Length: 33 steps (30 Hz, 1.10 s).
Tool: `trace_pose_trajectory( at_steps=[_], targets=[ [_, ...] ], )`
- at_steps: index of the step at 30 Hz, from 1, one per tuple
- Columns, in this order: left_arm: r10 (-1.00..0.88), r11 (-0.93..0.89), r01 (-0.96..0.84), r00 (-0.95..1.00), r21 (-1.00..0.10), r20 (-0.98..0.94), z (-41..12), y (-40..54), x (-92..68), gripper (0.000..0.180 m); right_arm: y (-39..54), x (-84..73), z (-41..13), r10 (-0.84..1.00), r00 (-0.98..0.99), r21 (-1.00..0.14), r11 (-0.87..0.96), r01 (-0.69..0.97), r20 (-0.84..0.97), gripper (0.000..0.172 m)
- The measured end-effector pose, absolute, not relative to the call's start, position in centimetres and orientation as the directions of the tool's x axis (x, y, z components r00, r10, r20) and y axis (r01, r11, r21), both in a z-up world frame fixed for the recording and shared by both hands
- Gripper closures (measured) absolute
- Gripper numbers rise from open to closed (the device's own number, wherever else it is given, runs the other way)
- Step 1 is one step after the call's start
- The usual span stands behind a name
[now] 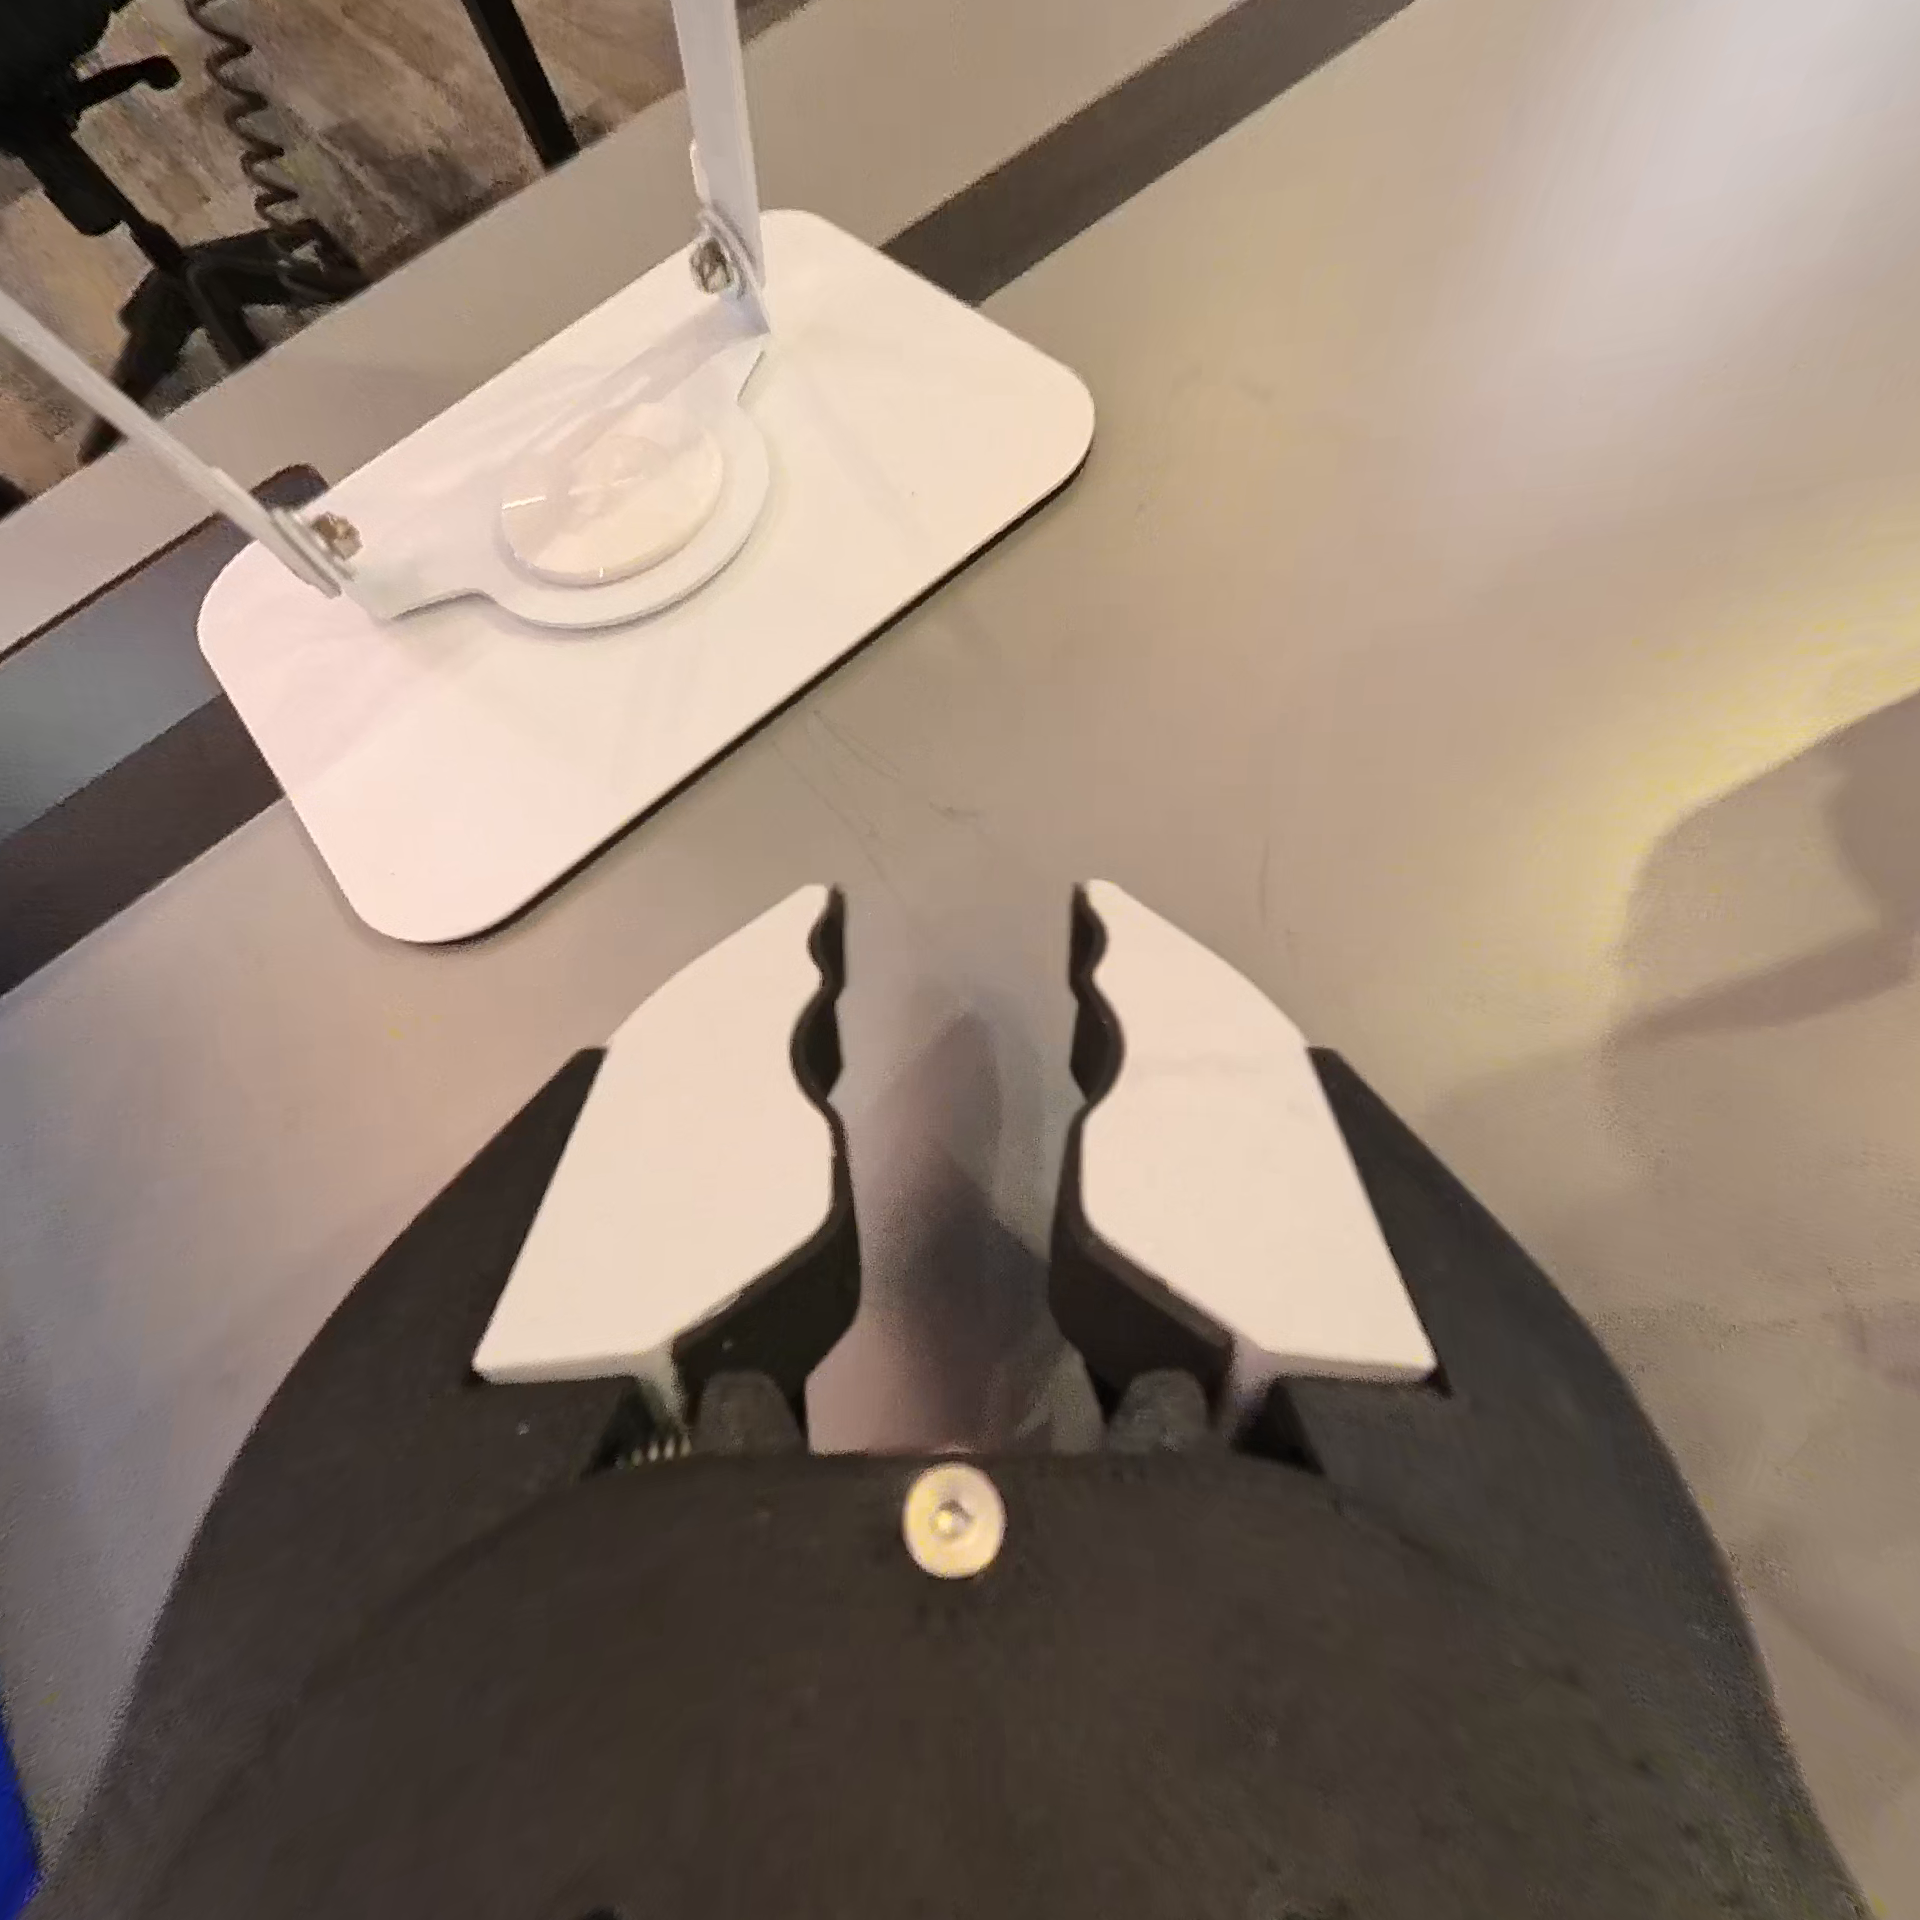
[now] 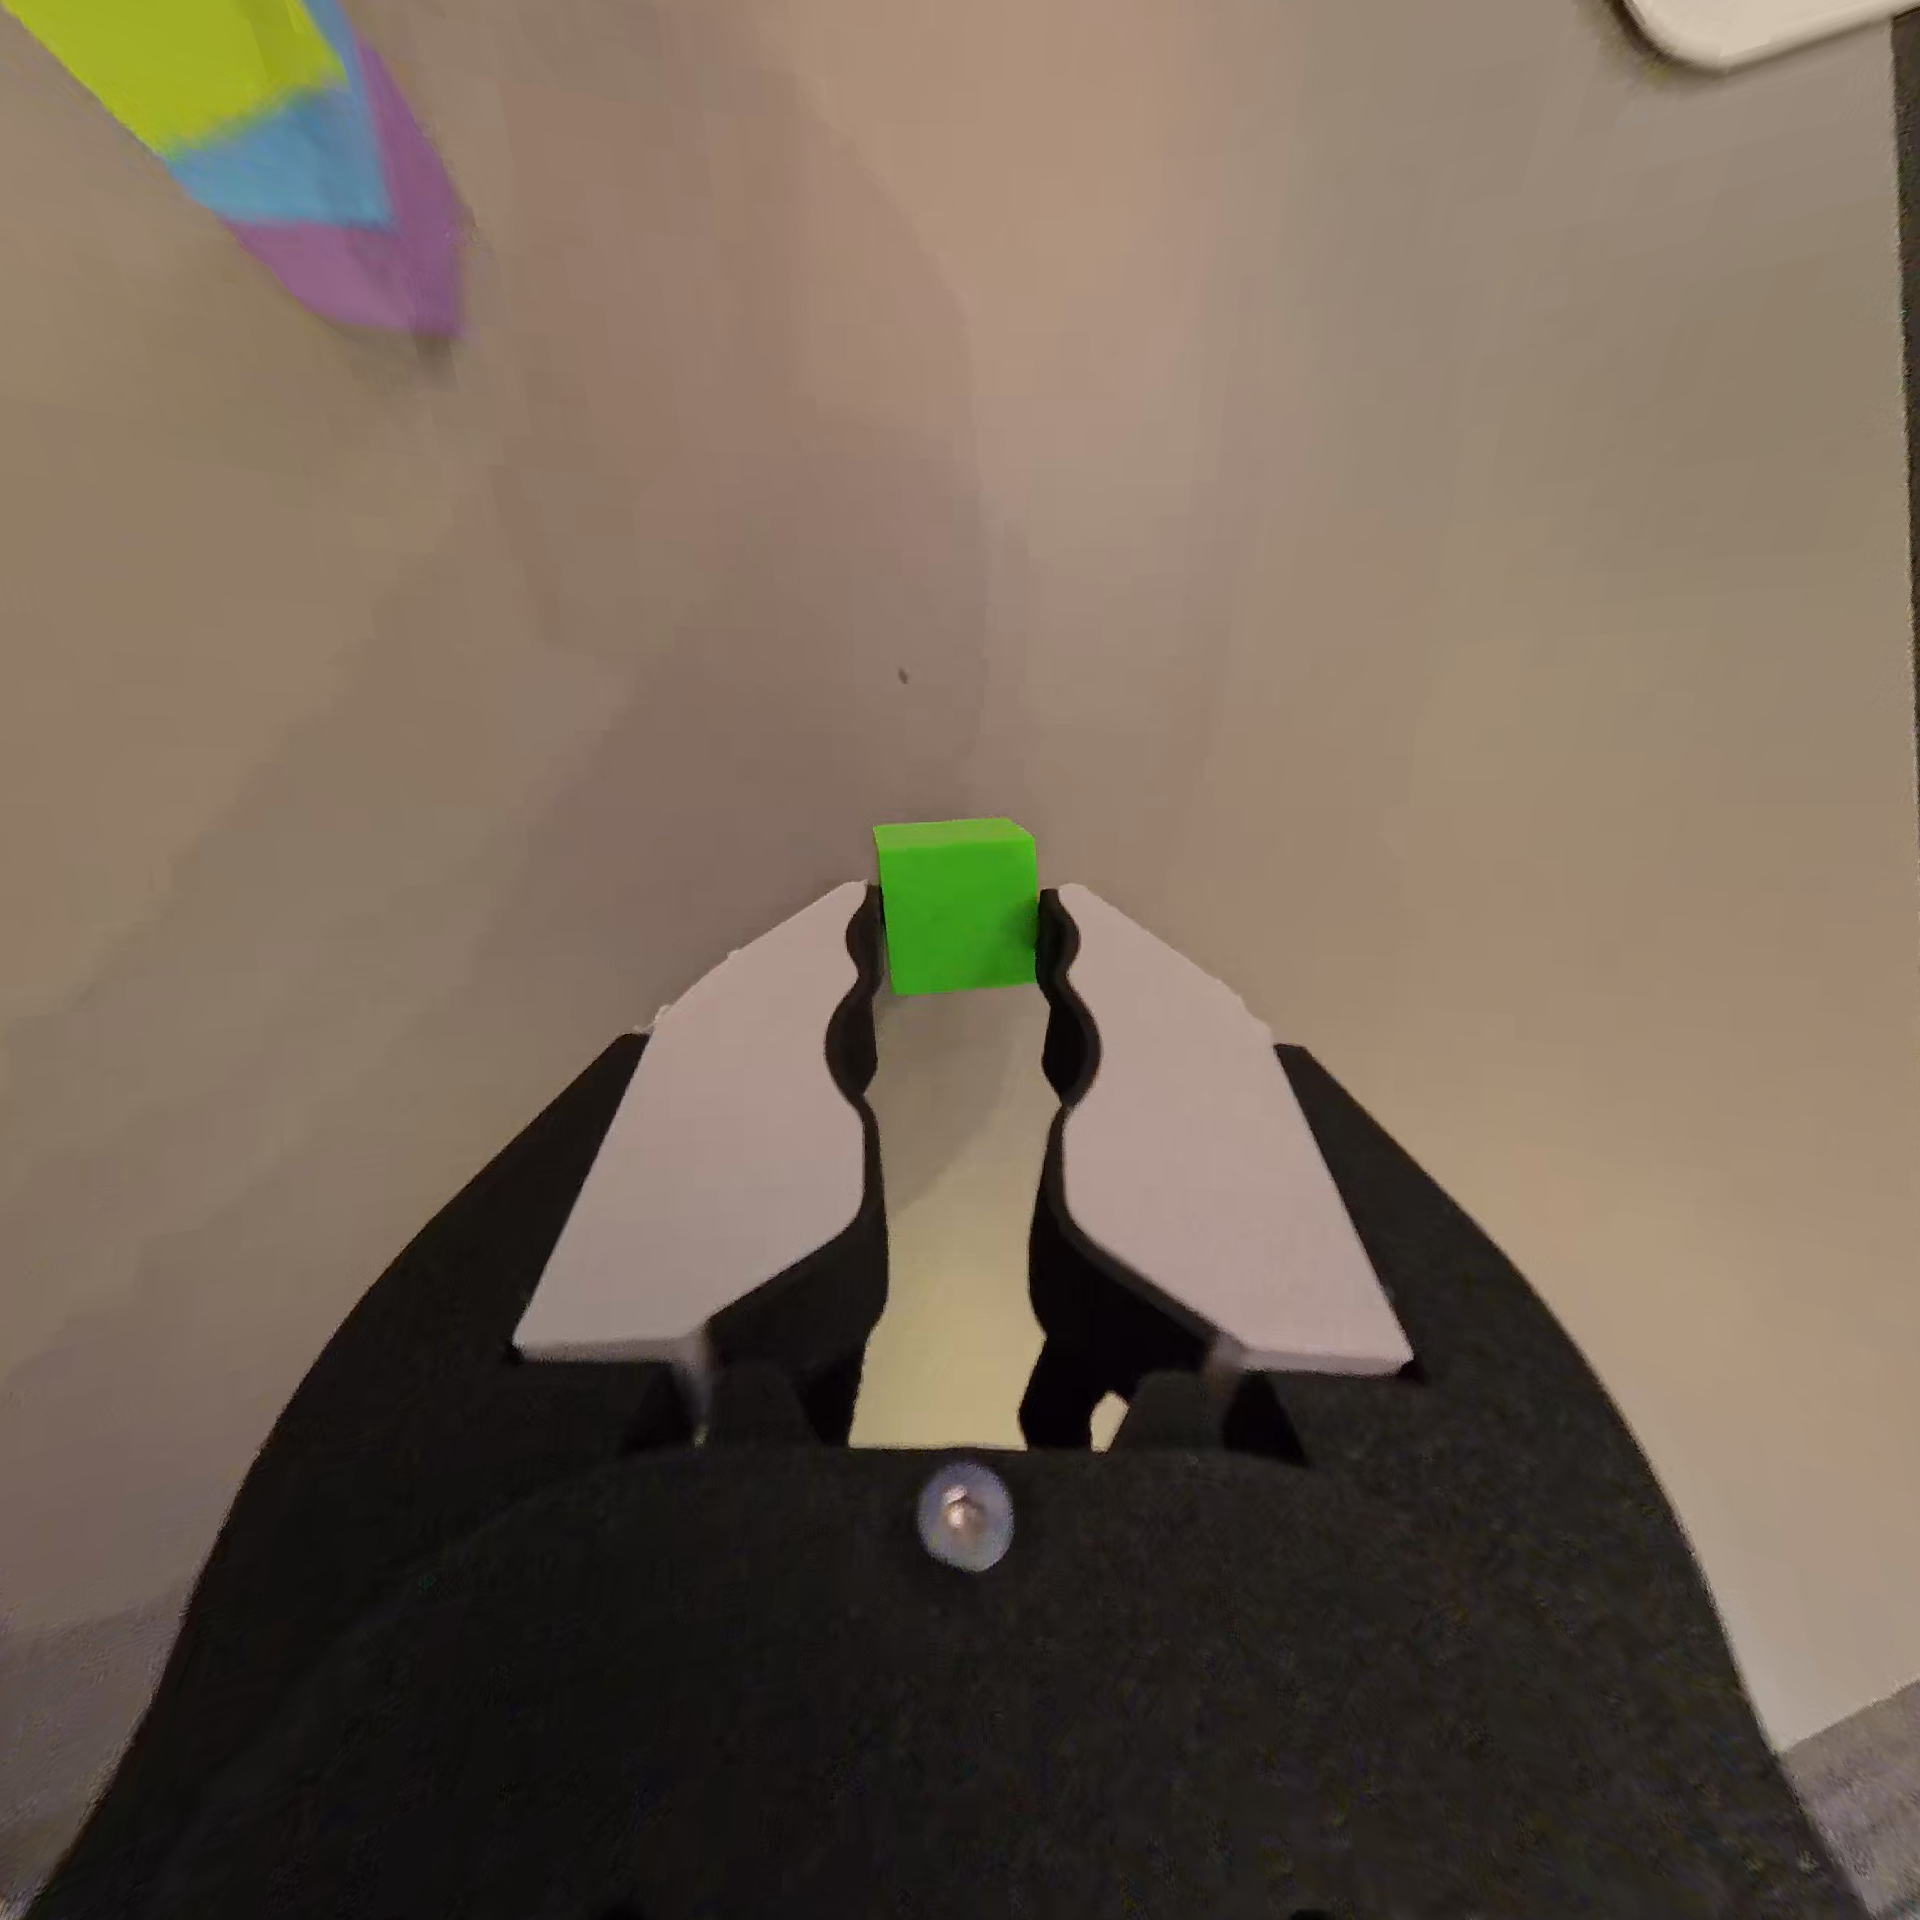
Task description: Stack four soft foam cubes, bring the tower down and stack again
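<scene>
My right tongs [image 2: 956, 904] are closed on a green foam cube [image 2: 956, 914], both pads pressed to its sides at the fingertips, above the grey table [image 2: 1247, 520]. At ten o'clock from them stand three stacked cubes, yellow [image 2: 177, 62] on blue [image 2: 301, 177] on purple [image 2: 384, 270]. My left tongs [image 1: 956, 914] gape wide with nothing between the fingers, a white stand base [image 1: 644, 582] at eleven o'clock.
</scene>
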<state>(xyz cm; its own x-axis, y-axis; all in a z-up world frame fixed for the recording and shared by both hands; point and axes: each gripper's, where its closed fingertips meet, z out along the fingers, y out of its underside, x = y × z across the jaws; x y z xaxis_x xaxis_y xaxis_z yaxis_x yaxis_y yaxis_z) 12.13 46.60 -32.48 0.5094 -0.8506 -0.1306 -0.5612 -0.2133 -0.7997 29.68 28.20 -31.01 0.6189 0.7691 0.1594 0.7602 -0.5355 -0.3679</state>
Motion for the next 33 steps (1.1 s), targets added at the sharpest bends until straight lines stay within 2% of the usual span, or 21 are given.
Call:
trace_pose_trajectory(
  at_steps=[2, 5, 9, 12, 15, 18, 20, 26, 33],
  targets=[
    [-0.877, -0.222, -0.49, 0.479, -0.843, -0.047, -31.5, 45.7, 12.3, 0.128, 28.0, 28.5, -30.3, 0.772, 0.614, -0.374, -0.526, 0.764, 0.168, 0.144],
    [-0.933, -0.23, -0.402, 0.35, -0.886, 0.083, -29.5, 42.4, 12.2, 0.121, 27.8, 27.4, -29.7, 0.762, 0.625, -0.39, -0.53, 0.753, 0.171, 0.144],
    [-0.993, -0.112, -0.385, 0.078, -0.916, 0.089, -27.4, 35.3, 11.9, 0.113, 27.0, 26.1, -29.4, 0.764, 0.626, -0.426, -0.519, 0.741, 0.158, 0.144],
    [-0.997, -0.022, -0.374, -0.054, -0.927, 0.046, -26.6, 31.1, 12.6, 0.102, 26.6, 25.4, -29.5, 0.771, 0.62, -0.446, -0.507, 0.737, 0.148, 0.144],
    [-0.988, 0.044, -0.387, -0.154, -0.921, 0.017, -26.6, 28.0, 14.2, 0.101, 26.5, 25.2, -29.7, 0.764, 0.63, -0.452, -0.516, 0.728, 0.142, 0.144],
    [-0.983, 0.132, -0.459, -0.177, -0.878, -0.055, -28.3, 27.5, 15.2, 0.108, 26.4, 25.0, -29.9, 0.763, 0.631, -0.456, -0.517, 0.725, 0.138, 0.144],
    [-0.982, 0.115, -0.45, -0.186, -0.886, -0.033, -28.5, 27.4, 15.5, 0.117, 26.3, 25.0, -30.0, 0.764, 0.629, -0.455, -0.515, 0.727, 0.14, 0.144],
    [-0.977, 0.11, -0.42, -0.212, -0.901, -0.021, -27.8, 27.7, 15.5, 0.152, 26.2, 25.0, -30.4, 0.765, 0.631, -0.464, -0.516, 0.72, 0.128, 0.144],
    [-0.96, 0.156, -0.43, -0.278, -0.889, -0.033, -27.8, 27.4, 15.5, 0.154, 26.2, 25.2, -30.3, 0.762, 0.635, -0.48, -0.514, 0.711, 0.124, 0.144]
  ],
)
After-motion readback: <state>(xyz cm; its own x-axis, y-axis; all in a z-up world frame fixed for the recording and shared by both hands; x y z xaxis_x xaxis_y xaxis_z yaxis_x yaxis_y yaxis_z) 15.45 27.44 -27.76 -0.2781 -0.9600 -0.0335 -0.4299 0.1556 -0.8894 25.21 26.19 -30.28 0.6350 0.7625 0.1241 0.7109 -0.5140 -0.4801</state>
